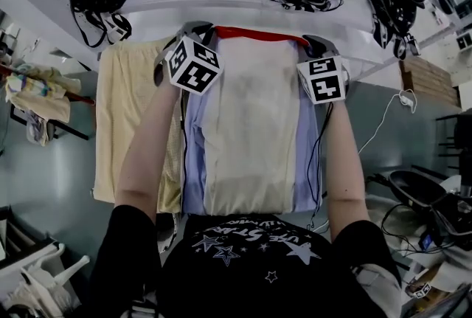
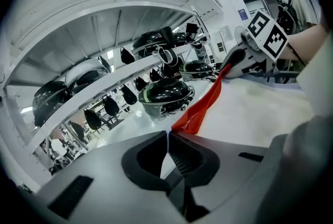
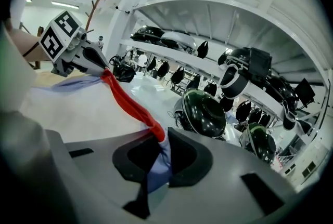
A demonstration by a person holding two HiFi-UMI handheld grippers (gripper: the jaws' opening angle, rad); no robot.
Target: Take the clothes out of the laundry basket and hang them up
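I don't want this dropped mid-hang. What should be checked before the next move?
1. Left gripper shut on the garment: ok.
2. Right gripper shut on the garment: ok.
3. Red edge stretched between both grippers: ok.
4. Garment hanging flat, not twisted: ok.
5. Garment apart from the yellow cloth beside it: cannot tell; they overlap in the head view.
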